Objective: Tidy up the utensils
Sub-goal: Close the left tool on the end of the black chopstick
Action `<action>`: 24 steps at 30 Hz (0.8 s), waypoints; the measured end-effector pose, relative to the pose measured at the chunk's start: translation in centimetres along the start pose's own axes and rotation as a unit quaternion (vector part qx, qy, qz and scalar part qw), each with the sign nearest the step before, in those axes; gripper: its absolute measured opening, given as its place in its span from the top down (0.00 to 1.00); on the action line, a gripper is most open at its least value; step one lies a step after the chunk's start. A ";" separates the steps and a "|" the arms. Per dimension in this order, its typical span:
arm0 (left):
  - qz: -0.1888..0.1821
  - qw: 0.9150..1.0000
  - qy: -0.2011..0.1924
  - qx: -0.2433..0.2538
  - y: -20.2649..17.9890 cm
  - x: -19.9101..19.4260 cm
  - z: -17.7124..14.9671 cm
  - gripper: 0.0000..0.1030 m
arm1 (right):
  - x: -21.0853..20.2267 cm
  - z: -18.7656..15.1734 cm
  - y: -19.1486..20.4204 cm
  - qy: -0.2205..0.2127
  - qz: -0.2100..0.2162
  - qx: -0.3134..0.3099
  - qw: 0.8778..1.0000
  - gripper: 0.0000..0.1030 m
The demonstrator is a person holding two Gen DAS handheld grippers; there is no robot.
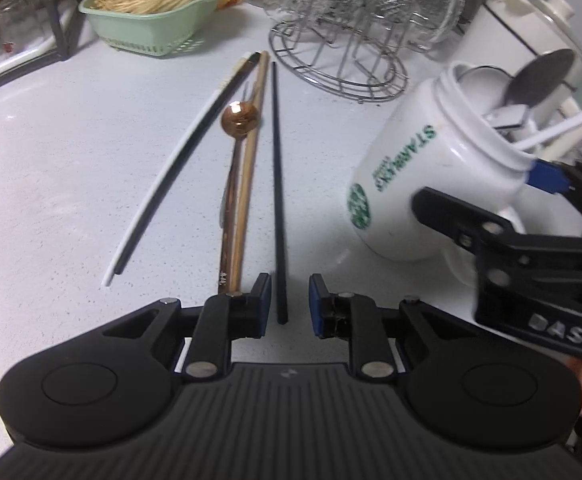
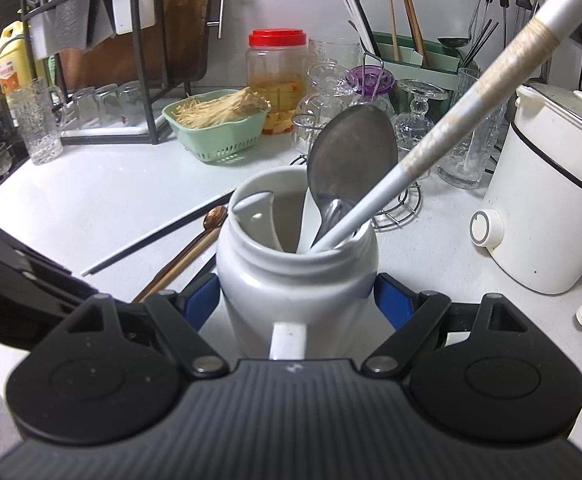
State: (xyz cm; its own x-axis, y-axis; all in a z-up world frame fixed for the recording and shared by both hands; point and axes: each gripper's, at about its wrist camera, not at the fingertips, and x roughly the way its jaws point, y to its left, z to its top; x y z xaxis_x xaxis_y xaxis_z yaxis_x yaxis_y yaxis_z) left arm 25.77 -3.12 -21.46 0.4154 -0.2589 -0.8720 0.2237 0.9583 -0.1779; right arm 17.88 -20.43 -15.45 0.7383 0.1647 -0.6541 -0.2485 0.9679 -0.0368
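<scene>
My left gripper point(image 1: 289, 304) is open, low over the counter, its pads either side of the near end of a black chopstick point(image 1: 277, 184). Left of it lie a wooden chopstick point(image 1: 251, 160), a copper spoon point(image 1: 240, 119) and a black-and-white chopstick pair point(image 1: 179, 168). My right gripper point(image 2: 297, 296) is shut on a white Starbucks mug point(image 2: 297, 276), tilted in the left wrist view point(image 1: 431, 168). The mug holds a metal spoon point(image 2: 351, 156), a white chopstick point(image 2: 471, 108) and a white spoon point(image 2: 257, 208).
A wire glass rack point(image 1: 343, 64) and a green basket of noodles point(image 1: 151, 12) stand at the back. A white cooker point(image 2: 551, 200) stands at the right. Jars, glasses and a utensil holder point(image 2: 407, 52) line the wall.
</scene>
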 end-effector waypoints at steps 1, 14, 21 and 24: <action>0.016 1.000 -0.002 -0.006 -0.1 0.2 -0.1 0.83 | -0.1 -0.1 0.0 0.000 0.001 -0.001 1.000 0.16; 0.079 0.996 -0.028 -0.036 -1.2 -0.2 -1.3 0.94 | -1.3 -1.3 -0.5 -0.011 0.024 -0.017 1.000 0.16; 0.071 0.995 -0.019 -0.067 -1.6 -2.6 -4.3 0.94 | -1.4 -1.5 -0.5 -0.017 0.029 -0.022 0.999 0.16; 0.063 0.995 -0.012 -0.080 -1.8 -3.6 -6.0 0.94 | -1.5 -1.8 -0.4 -0.024 0.028 -0.027 0.999 0.16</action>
State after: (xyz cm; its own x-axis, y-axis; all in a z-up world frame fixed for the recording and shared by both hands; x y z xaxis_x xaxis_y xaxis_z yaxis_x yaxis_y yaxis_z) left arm 18.61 -3.16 -20.71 0.4527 -0.1362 -0.8812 0.0265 0.9899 -0.1394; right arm 15.69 -21.43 -15.83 0.7515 0.2281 -0.6191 -0.3221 0.9457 -0.0426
